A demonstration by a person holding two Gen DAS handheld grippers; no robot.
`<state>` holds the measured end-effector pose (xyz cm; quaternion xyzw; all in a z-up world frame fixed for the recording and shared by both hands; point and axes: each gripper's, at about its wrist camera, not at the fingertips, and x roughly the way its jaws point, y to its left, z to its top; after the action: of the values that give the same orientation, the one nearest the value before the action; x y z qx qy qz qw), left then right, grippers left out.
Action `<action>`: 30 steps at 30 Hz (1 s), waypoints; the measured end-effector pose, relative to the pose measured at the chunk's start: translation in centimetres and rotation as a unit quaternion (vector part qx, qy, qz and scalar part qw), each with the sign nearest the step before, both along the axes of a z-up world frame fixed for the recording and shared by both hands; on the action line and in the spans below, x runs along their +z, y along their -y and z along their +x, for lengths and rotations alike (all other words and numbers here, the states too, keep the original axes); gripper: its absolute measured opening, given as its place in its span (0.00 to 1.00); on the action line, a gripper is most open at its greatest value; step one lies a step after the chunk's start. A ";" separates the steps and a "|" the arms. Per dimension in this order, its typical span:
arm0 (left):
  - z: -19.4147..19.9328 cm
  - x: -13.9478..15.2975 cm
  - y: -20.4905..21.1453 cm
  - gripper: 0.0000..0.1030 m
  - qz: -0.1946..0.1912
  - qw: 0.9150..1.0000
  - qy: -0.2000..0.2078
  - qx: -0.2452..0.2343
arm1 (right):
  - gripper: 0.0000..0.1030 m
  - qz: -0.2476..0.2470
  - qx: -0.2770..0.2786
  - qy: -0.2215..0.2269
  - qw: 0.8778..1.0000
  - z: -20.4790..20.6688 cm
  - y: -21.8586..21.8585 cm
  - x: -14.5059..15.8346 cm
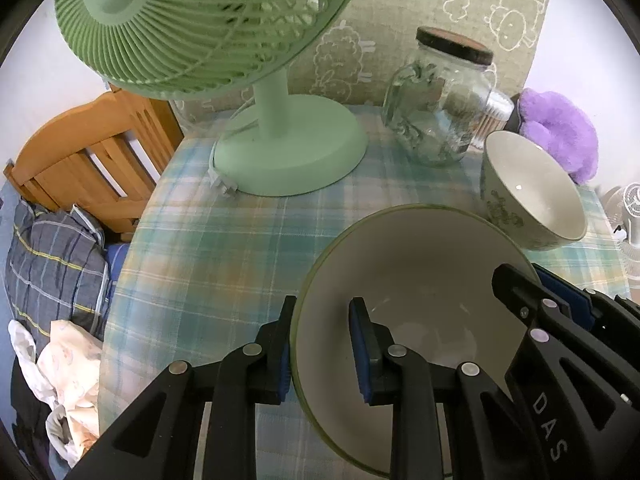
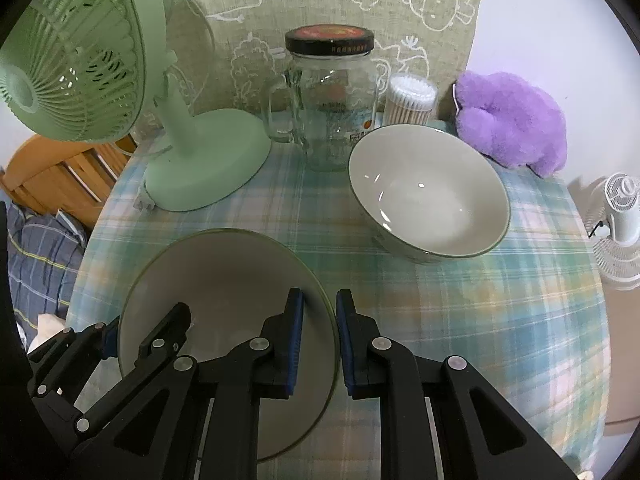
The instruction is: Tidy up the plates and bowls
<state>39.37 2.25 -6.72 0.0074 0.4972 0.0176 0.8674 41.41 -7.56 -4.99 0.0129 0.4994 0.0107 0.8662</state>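
Left wrist view: left claw [image 1: 322, 344] and right claw [image 2: 318, 340] each clamp opposite rims of the plate [image 1: 420, 280] on the table [image 1: 224, 240]; bowl [image 2: 428, 192] sits apart, stacking not yet done.

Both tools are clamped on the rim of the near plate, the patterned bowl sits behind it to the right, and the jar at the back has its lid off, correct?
Not quite: the glass jar has its dark lid on, clear in the right wrist view. The rest holds: left tool and right tool are clamped on the near plate's rim, and the patterned bowl sits behind it to the right.
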 end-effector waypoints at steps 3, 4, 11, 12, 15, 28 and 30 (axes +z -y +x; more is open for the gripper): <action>-0.5 0.8 0.1 0.23 -0.001 1.000 0.005 -0.003 | 0.20 -0.002 -0.003 0.003 1.000 -0.5 0.1 0.7; -0.7 1.2 0.1 0.23 -0.002 1.000 0.008 -0.004 | 0.20 -0.002 -0.004 0.005 1.000 -0.8 0.1 1.1; -2.5 3.8 0.3 0.23 -0.005 1.000 0.026 -0.008 | 0.20 -0.005 -0.008 0.020 1.000 -2.5 0.2 3.5; -2.9 4.2 0.3 0.23 -0.005 1.000 0.029 -0.009 | 0.20 -0.005 -0.009 0.024 1.000 -2.9 0.3 4.0; -3.9 5.3 0.3 0.23 -0.006 0.999 0.037 -0.010 | 0.20 -0.006 -0.010 0.032 0.999 -3.8 0.3 5.1; -9.0 9.3 0.4 0.23 -0.010 0.998 0.066 -0.015 | 0.20 -0.009 -0.014 0.062 0.998 -9.2 0.1 9.7; -9.9 9.7 0.4 0.23 -0.010 0.997 0.069 -0.016 | 0.20 -0.009 -0.016 0.066 0.998 -10.2 0.0 10.3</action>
<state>29.51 1.82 3.01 0.0052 0.4359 -0.0009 0.9000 31.16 -7.60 5.31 0.0122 0.4412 -0.0069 0.8973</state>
